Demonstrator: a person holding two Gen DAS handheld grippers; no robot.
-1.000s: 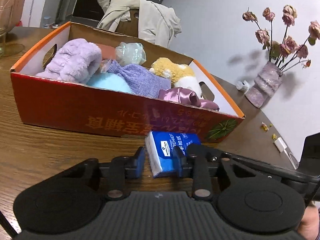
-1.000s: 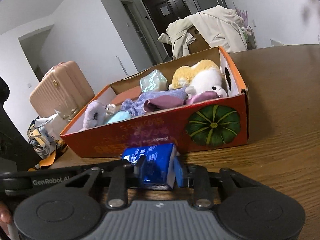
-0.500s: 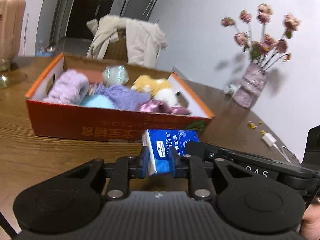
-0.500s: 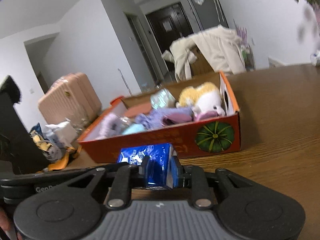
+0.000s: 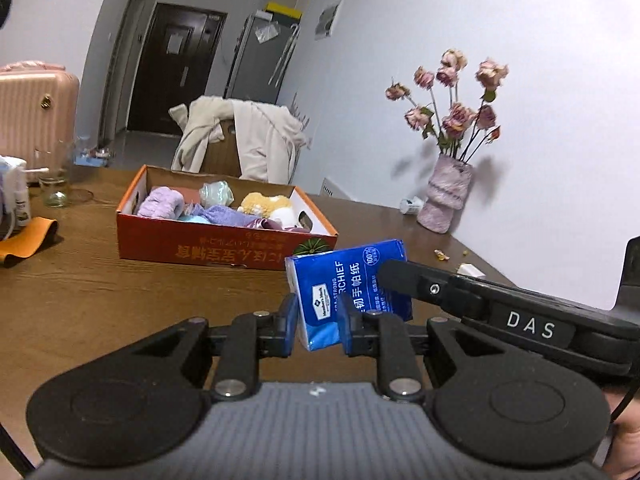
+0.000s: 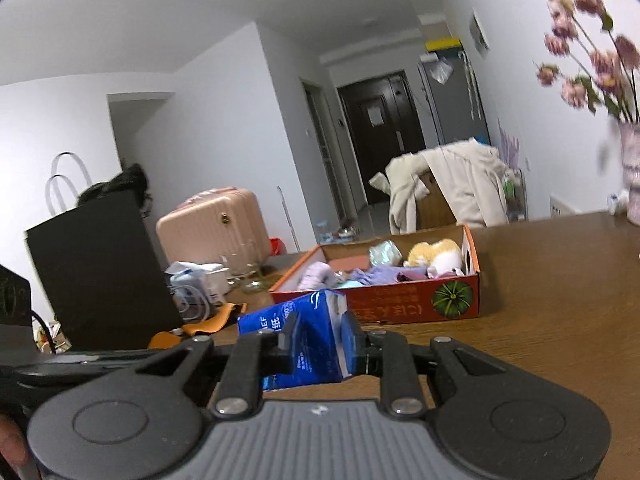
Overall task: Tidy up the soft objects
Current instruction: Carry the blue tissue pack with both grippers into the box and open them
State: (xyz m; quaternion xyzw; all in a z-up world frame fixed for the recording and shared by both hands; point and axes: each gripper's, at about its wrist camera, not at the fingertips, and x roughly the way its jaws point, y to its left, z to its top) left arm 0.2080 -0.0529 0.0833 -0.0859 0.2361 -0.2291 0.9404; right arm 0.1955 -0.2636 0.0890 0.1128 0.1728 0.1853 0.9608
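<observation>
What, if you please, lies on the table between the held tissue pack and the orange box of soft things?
Only bare wooden table separates the tissue pack from the orange box; the left wrist view shows it best.

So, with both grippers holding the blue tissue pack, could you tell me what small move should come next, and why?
Probably carry the tissue pack forward over the orange box: both grippers grip it above the table, short of the box that holds the other soft things.

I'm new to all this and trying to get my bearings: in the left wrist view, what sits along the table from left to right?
Orange strap → drinking glass → red cardboard box of soft things → blue tissue pack, held off the table → purple vase of dried roses → white charger.
</observation>
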